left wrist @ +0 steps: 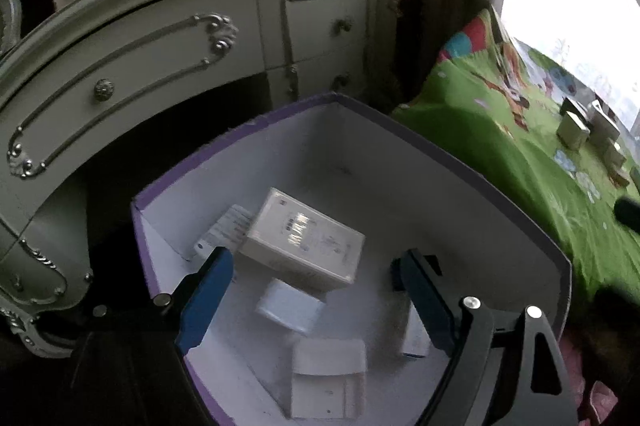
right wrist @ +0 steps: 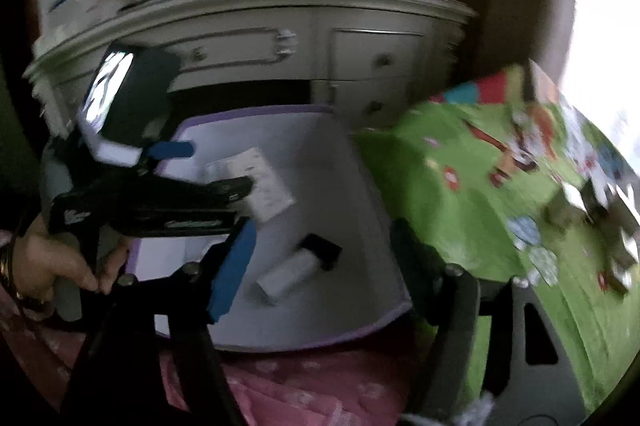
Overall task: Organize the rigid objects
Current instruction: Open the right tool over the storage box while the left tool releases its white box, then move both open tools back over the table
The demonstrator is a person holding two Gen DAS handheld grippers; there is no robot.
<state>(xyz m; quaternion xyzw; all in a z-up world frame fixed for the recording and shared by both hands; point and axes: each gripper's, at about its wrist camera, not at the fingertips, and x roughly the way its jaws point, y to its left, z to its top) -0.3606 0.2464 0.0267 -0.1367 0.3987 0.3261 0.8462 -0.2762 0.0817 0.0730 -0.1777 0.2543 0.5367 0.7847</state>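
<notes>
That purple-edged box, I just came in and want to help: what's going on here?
A person with a gripper in each hand is sorting small boxes into the purple-edged box. The left gripper hangs over it, jaws open and holding nothing, above a large white carton and several smaller white boxes already inside. The right gripper is also open and empty by the box's near side. More small boxes wait on the green blanket.
</notes>
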